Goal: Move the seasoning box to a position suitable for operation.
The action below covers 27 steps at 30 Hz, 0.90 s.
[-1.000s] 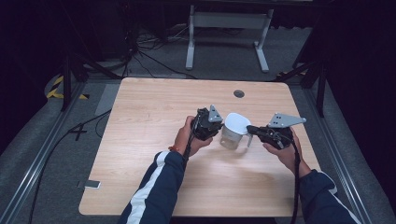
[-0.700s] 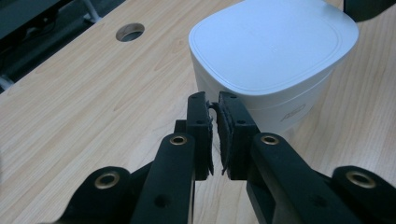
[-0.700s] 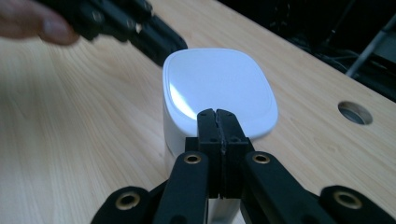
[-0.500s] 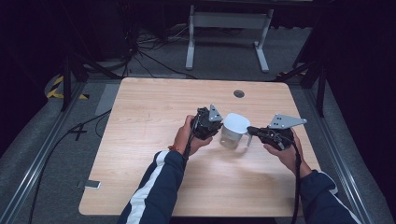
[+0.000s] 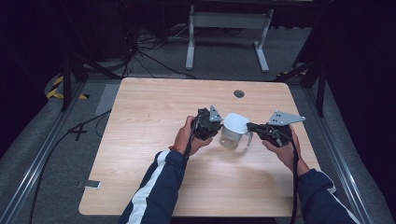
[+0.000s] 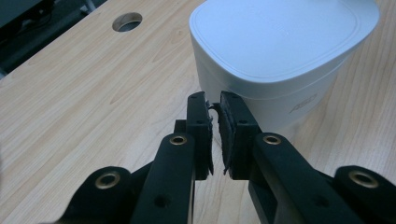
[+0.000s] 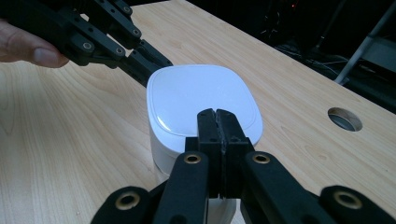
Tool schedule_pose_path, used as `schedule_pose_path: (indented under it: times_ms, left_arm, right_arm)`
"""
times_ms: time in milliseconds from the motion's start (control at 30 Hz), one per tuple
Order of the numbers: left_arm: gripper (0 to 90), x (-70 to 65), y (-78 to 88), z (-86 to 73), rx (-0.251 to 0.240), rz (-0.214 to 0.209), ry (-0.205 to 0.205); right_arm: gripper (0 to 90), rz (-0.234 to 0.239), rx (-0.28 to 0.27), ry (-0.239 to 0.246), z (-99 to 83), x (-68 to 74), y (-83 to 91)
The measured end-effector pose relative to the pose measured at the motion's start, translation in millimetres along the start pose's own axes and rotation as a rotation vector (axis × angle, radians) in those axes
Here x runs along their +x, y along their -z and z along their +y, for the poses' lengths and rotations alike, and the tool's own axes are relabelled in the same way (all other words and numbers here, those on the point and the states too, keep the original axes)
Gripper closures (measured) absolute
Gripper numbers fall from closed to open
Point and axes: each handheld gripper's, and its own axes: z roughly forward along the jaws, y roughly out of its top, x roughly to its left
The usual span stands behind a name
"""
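Note:
A clear container with a white rounded-square lid point(image 5: 233, 127) stands upright near the middle of the wooden table point(image 5: 149, 102). My left gripper point(image 5: 218, 131) sits against its left side. In the left gripper view its jaws are nearly together, with only a slit between the pads, and the tips point(image 6: 214, 100) meet the wall just under the lid point(image 6: 280, 42). I cannot tell whether anything thin is pinched there. My right gripper point(image 5: 251, 126) comes in from the right. Its jaws point(image 7: 217, 114) are pressed flat together at the near edge of the lid point(image 7: 201, 95). The left gripper point(image 7: 140, 65) shows beyond it.
A round cable hole point(image 5: 239, 94) lies in the table beyond the container. A small flat device point(image 5: 88, 184) lies on the floor at the left. A metal stand point(image 5: 229, 28) and cables are behind the table. Bare wood surrounds the container on all sides.

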Motion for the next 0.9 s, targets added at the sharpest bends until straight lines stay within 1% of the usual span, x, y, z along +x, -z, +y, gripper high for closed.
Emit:
schedule_pose_path:
  times_ms: [67, 133, 167, 200, 233, 300, 467, 633, 667, 833, 900]
  left_arm:
    - [82.0, 0.2, 0.2, 0.1, 0.002, 0.005, -0.002]
    - [81.7, 0.9, 0.4, 0.3, -0.002, 0.008, -0.001]
    - [81.4, 1.1, 0.8, 0.4, -0.004, 0.012, 0.001]
    - [80.8, 1.2, 0.9, 0.3, -0.012, 0.012, 0.011]
    - [80.5, 1.4, 1.1, 0.3, -0.012, 0.012, 0.012]
    - [79.8, 2.4, 1.3, 0.3, -0.011, 0.017, 0.009]
    - [79.8, 2.2, -0.1, 1.2, -0.005, 0.009, 0.004]
    - [80.4, 1.9, -0.1, 2.7, -0.006, 0.009, 0.004]
    - [80.6, 1.9, -0.3, 3.3, -0.006, 0.012, -0.002]
    - [80.8, 1.3, -0.4, 5.7, -0.008, 0.017, -0.002]
    - [81.2, 1.3, 0.0, 6.7, -0.008, 0.019, -0.012]
  right_arm:
    - [90.0, 0.002, -0.001, -0.003, 0.0, 1.0, -0.3]
    - [90.0, -0.003, 0.002, 0.005, 0.3, 1.7, -0.1]
    - [90.0, -0.006, -0.001, 0.013, 0.0, 1.8, 0.0]
    - [90.0, -0.009, -0.002, 0.008, -0.4, 2.8, 0.4]
    - [90.0, -0.011, -0.004, 0.012, -1.0, 3.0, 0.7]
    - [90.0, -0.008, -0.005, 0.008, -1.7, 2.6, 1.6]
    - [90.0, -0.008, -0.004, 0.011, -2.5, 2.2, 2.3]
    - [90.0, 0.002, -0.001, 0.0, -3.4, 1.1, 3.1]
    - [90.0, 0.002, -0.001, 0.001, -3.7, 0.9, 3.2]
    - [90.0, 0.001, -0.001, 0.006, -3.9, 1.4, 3.1]
    - [90.0, 0.003, 0.0, 0.005, -4.1, 1.2, 3.2]
